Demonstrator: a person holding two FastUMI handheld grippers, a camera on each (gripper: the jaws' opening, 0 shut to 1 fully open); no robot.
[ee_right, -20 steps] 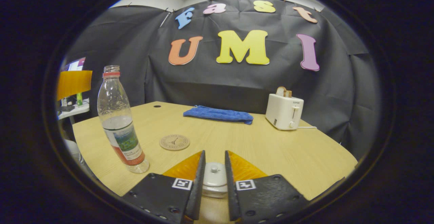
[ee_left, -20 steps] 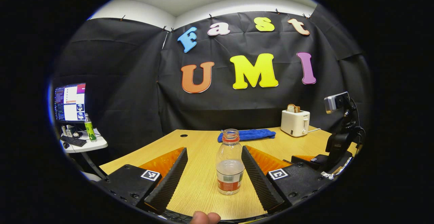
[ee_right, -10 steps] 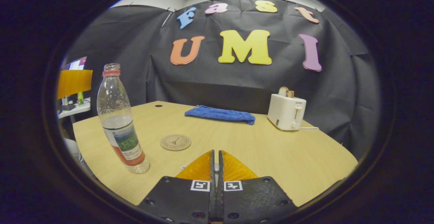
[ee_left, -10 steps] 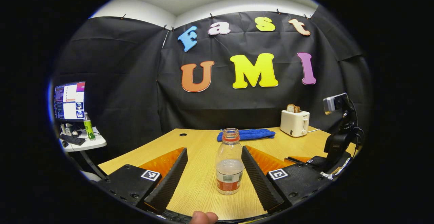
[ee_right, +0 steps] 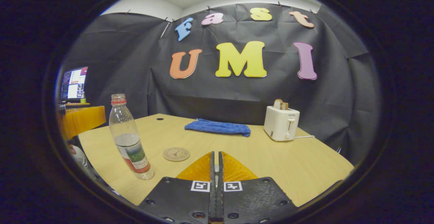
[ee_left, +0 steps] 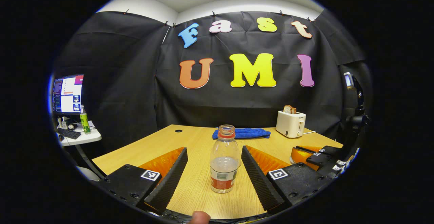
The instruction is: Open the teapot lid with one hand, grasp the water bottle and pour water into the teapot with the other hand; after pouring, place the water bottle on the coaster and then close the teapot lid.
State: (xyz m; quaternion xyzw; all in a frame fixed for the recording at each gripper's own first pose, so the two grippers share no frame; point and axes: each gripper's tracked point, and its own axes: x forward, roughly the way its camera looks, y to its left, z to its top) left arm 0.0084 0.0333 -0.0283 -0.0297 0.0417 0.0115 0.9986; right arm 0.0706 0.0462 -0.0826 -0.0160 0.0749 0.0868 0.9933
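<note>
Bottle (ee_left: 223, 163): stands upright on the worktop (ee_left: 196, 149), between the left gripper's (ee_left: 213, 173) wide jaws, touching neither; clear ribbed plastic, capless, part full.
Coaster (ee_right: 176, 154): flat round disc, just right of the bottle.
Right gripper (ee_right: 216, 169): jaws nearly closed on a sliver of something pale between them (likely the lid knob, but too little shows to tell).
Risk, bottle: thin wall may buckle under a hard squeeze and spill through the open neck; an off-centre close could tip it.
Risk, lid: a smooth knob could slip from so narrow a pinch.
Cloth (ee_right: 217, 128): soft, blue, folded, well behind the bottle.
</note>
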